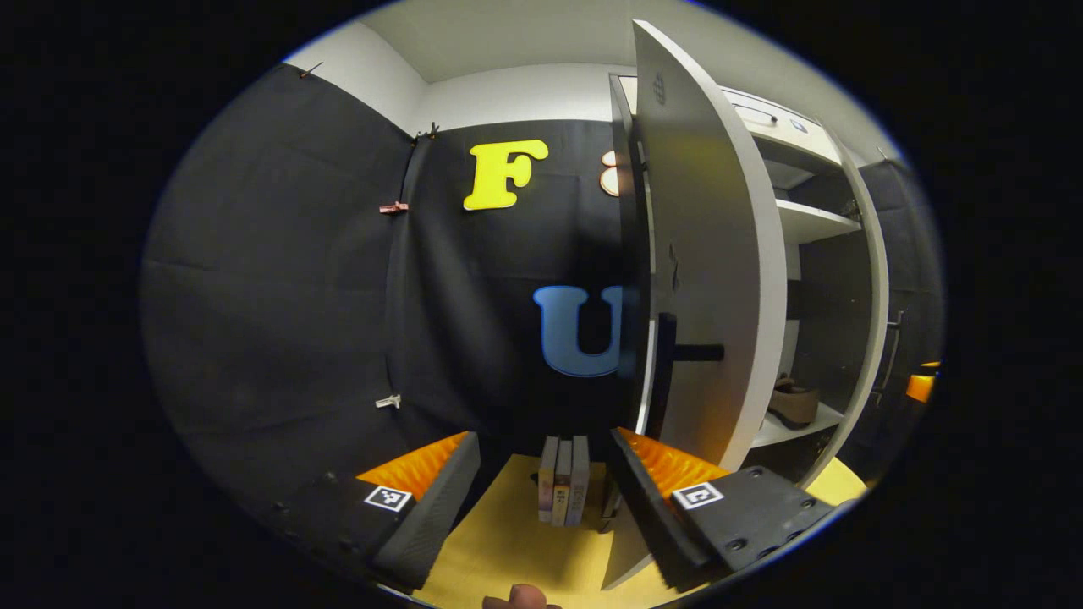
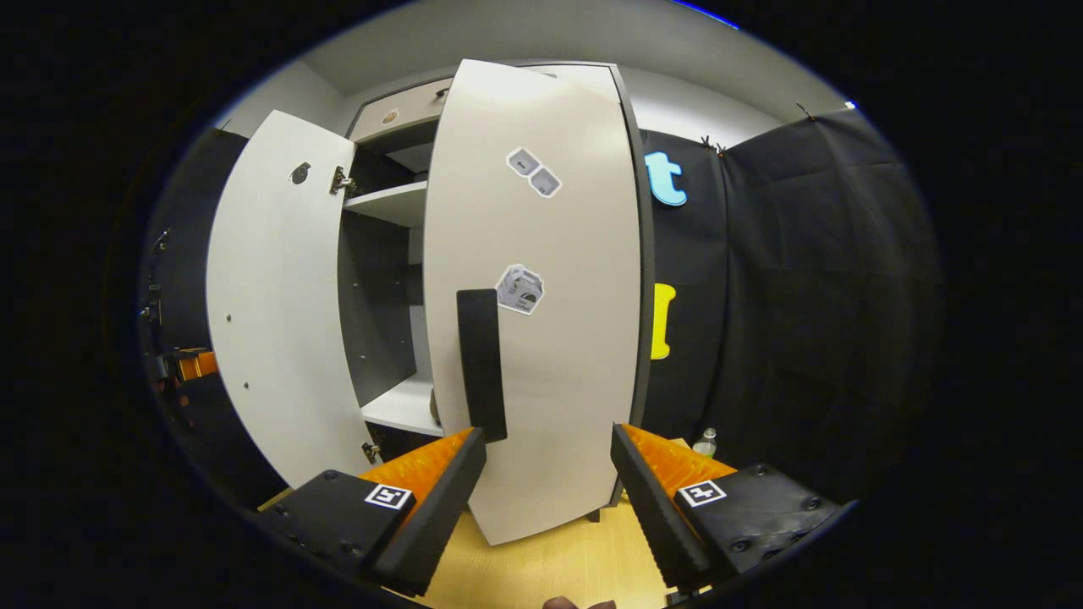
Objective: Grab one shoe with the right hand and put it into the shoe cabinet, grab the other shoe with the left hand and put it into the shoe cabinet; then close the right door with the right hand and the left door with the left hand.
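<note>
Left gripper view: left gripper (image 1: 546, 491) gaping open beside left door (image 1: 711, 279) edge; tan shoe (image 1: 794, 403) sitting on cabinet's lower shelf (image 1: 791, 430), half hidden by door. Books (image 1: 564, 491) standing on floor.
Right gripper view: right gripper (image 2: 548, 491) hanging open, empty, facing right door (image 2: 550, 338) and black handle (image 2: 481, 365); shoe's position unclear here.

Shoe (image 1: 794, 404) on lower shelf (image 1: 791, 430) inside cabinet (image 1: 812, 254), between two open doors; books (image 1: 564, 491) upright on floor (image 1: 508, 541) left of left door (image 1: 711, 279)

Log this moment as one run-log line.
stage: closing doors | shoe: on cabinet shelf | right door: part open | left door: open | left gripper: open | right gripper: open
</note>
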A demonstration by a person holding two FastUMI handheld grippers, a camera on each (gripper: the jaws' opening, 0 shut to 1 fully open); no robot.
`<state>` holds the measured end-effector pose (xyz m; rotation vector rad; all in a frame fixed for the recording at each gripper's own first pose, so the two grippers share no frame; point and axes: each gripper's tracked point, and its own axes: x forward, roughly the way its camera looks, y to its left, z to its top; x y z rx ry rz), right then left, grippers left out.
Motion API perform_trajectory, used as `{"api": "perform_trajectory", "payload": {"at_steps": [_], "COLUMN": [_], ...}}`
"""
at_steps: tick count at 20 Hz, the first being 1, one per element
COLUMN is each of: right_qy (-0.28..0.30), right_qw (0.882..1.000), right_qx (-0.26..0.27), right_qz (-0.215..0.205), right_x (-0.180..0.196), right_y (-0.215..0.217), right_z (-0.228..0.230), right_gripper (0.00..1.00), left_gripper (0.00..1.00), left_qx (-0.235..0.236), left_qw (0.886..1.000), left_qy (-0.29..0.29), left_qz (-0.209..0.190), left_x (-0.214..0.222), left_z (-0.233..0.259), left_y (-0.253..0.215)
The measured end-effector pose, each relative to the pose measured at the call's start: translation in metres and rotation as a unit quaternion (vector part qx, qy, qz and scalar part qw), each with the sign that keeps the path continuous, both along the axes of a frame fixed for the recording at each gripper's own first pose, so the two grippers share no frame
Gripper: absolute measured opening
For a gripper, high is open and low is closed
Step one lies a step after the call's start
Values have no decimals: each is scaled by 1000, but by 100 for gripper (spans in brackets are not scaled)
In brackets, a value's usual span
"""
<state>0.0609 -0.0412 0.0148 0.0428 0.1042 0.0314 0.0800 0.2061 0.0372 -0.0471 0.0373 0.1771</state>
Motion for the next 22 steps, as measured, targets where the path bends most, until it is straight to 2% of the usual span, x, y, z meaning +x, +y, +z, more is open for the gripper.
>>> {"api": "perform_trajectory", "payload": {"at_steps": [1,4,8,13,14,19,21,22], "right_qy": [1,-3,-8,-15,-15,-13,-13,-12], "right_qw": [1000,1000,1000,1000,1000,999,999,999], "right_qx": [6,11,13,16,15,28,29,29], "right_qz": [-1,-2,2,11,11,17,20,22], "right_x": [-2,-4,-9,-17,-18,-25,-27,-29], "right_y": [-2,-6,-5,-7,-9,-11,-8,-6], "right_z": [0,1,3,12,12,13,13,13], "right_gripper": [98,98,98,98,98,98,98,98], "left_gripper": [94,95,94,94,90,94,92,95], "left_qx": [-3,9,0,10,6,-4,3,6], "left_qw": [1000,1000,1000,999,999,992,990,989], "left_qy": [-2,-3,1,-6,-5,0,-5,-10], "left_qz": [5,2,-5,-40,-49,-126,-143,-149], "left_x": [0,-3,-6,-8,-7,0,-5,-8], "left_z": [0,1,2,9,9,8,14,17], "left_y": [-1,-14,-44,-99,-110,-186,-209,-216]}}
